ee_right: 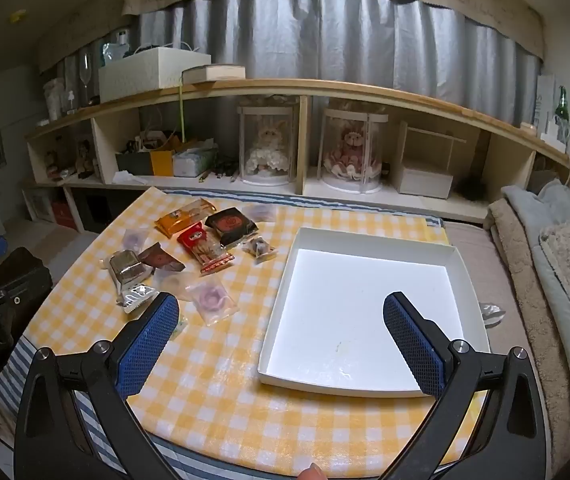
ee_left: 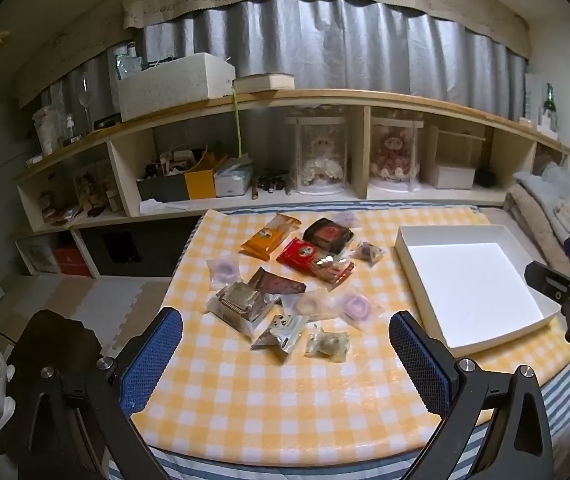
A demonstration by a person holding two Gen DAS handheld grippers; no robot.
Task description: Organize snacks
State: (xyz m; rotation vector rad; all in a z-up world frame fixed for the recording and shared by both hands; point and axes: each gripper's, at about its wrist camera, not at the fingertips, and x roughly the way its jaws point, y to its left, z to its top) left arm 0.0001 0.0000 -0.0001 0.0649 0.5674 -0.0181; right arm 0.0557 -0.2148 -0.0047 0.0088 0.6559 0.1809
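Only the right view shows a fingertip (ee_right: 312, 472); each hand-held gripper (ee_left: 285, 356) (ee_right: 281, 340) gapes apart, holding nothing.

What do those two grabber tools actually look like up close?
Both look alike: the left gripper and right gripper are black, angular frames with silver bolts. Each has two jaws faced with blue, dimpled pads. No cables or sleeves show.

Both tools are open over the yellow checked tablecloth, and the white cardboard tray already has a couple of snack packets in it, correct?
Not quite. The shallow white cardboard tray holds no packets; the right wrist view shows its floor bare. The wrapped snack packets all lie on the yellow-and-white checked tablecloth beside it. The rest stands: the left tool and right tool are open.
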